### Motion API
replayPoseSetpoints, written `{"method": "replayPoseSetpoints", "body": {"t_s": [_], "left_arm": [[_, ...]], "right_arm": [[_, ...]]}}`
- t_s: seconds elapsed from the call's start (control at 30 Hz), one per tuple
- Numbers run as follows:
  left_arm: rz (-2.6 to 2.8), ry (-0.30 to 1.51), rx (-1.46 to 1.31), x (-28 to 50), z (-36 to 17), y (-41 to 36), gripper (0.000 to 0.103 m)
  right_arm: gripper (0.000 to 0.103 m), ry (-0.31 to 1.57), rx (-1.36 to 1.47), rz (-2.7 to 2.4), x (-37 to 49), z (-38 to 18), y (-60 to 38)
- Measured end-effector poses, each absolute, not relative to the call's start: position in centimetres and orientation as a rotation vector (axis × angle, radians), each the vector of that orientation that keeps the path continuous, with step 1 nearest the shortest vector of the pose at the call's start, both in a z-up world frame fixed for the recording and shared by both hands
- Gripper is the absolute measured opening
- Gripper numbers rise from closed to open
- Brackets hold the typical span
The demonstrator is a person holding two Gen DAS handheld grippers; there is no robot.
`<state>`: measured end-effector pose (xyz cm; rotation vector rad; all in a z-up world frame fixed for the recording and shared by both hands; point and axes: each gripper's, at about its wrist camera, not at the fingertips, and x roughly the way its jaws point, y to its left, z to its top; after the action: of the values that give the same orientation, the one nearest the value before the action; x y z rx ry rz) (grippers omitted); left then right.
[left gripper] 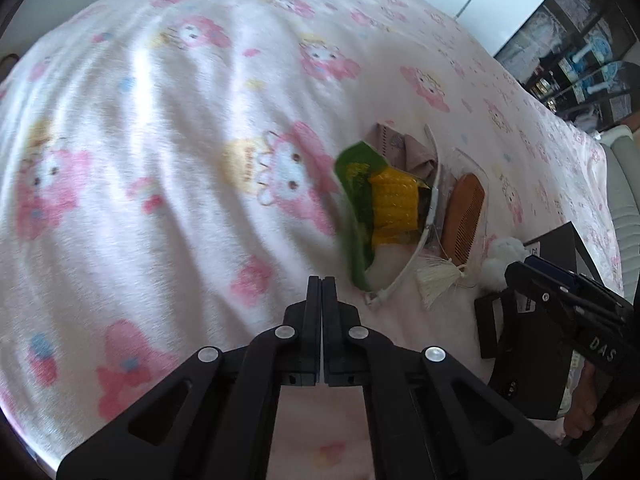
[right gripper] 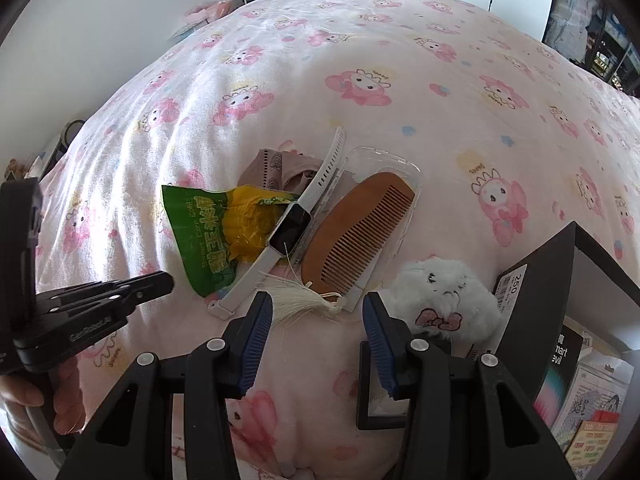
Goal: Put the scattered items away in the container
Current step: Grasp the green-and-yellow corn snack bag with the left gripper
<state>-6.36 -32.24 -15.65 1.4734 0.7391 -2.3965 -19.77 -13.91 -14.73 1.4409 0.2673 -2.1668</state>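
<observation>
A pink blanket (right gripper: 360,60) printed with cartoon bunnies covers the bed in front of you. On it lies a cluster: a green corn packet (right gripper: 224,236), a white smartwatch (right gripper: 290,226) across it, a wooden comb (right gripper: 356,232) in a clear case with a cream tassel (right gripper: 300,306), and a fluffy white plush (right gripper: 444,296). The black box (right gripper: 560,272) stands at the right, just beside the plush. Your left gripper (left gripper: 322,280) has its jaws together, empty. Your right gripper (right gripper: 318,300) hangs with jaws apart over the tassel, gripping nothing.

The black box (right gripper: 560,280) runs off the right wrist view's edge, its inside unseen. The watch (right gripper: 289,228) covers part of the corn packet (right gripper: 208,236). In the left wrist view the packet is blurred.
</observation>
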Motion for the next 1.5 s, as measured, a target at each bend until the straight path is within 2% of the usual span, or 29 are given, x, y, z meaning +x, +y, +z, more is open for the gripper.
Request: {"method": "replayPoseSetpoints", "body": {"t_s": [0.03, 0.13, 0.17, 0.23, 0.27, 0.3, 0.4, 0.43, 0.47, 0.5, 0.6, 0.83, 0.97, 1.03, 1.13, 1.2, 1.4, 1.5], "left_arm": [[-2.417, 0.725, 1.46, -5.6, -15.0, -32.4, 0.0], [-2.46, 0.866, 1.47, -6.1, -14.8, -33.8, 0.0], [-2.462, 0.859, 1.479, -6.7, -15.0, -34.0, 0.0], [-2.462, 0.837, 1.463, -7.9, -15.5, -33.8, 0.017], [-2.462, 0.853, 1.469, -8.7, -15.9, -33.7, 0.035], [-2.46, 0.89, 1.483, -9.2, -16.6, -33.8, 0.043], [-2.477, 0.992, 1.505, -11.5, -18.5, -33.5, 0.043], [-2.458, 0.978, 1.514, -12.3, -19.1, -33.4, 0.036], [-2.433, 0.924, 1.546, -13.1, -19.6, -33.2, 0.005], [-2.417, 0.869, 1.573, -13.7, -20.0, -33.0, 0.0], [-2.41, 0.878, 1.566, -13.0, -19.7, -33.0, 0.0], [-2.461, 0.829, 1.489, -6.8, -15.0, -33.8, 0.0], [-2.405, 0.905, 1.528, -5.1, -16.7, -35.6, 0.003], [-2.363, 0.898, 1.539, -4.3, -17.6, -36.2, 0.004], [-2.388, 0.955, 1.502, -4.0, -17.8, -36.9, 0.017], [-2.397, 0.955, 1.468, -4.4, -18.0, -37.2, 0.031], [-2.314, 1.027, 1.512, -6.1, -21.1, -38.0, 0.032], [-2.306, 1.013, 1.523, -6.5, -21.9, -37.8, 0.032]], "right_arm": [[0.043, 0.253, 1.435, -2.158, -19.8, -14.5, -14.0], [0.043, 0.248, 1.423, -2.14, -20.2, -14.4, -15.0], [0.043, 0.254, 1.426, -2.139, -20.4, -14.6, -15.6], [0.043, 0.246, 1.43, -2.107, -20.9, -15.2, -16.8], [0.043, 0.233, 1.437, -2.081, -21.2, -15.6, -17.3], [0.043, 0.227, 1.454, -2.058, -21.5, -16.1, -17.8], [0.043, 0.225, 1.497, -2.029, -22.6, -17.6, -18.7], [0.043, 0.215, 1.509, -2.029, -23.1, -18.1, -18.8], [0.043, 0.197, 1.526, -2.033, -23.6, -18.5, -18.8], [0.043, 0.19, 1.546, -2.044, -24.1, -18.9, -18.7], [0.043, 0.182, 1.561, -2.062, -24.3, -19.2, -18.4], [0.043, 0.157, 1.514, -2.048, -23.3, -17.6, -17.4], [0.047, 0.111, 1.487, -1.941, -22.6, -17.3, -19.1], [0.053, 0.16, 1.509, -1.849, -22.1, -18.3, -20.8], [0.053, 0.28, 1.555, -1.717, -21.2, -20.5, -23.3], [0.055, 0.316, 1.575, -1.671, -21.1, -21.5, -24.1], [0.072, 0.404, 1.609, -1.601, -21.5, -23.1, -26.9], [0.073, 0.432, 1.615, -1.581, -21.8, -23.5, -27.5]]}}
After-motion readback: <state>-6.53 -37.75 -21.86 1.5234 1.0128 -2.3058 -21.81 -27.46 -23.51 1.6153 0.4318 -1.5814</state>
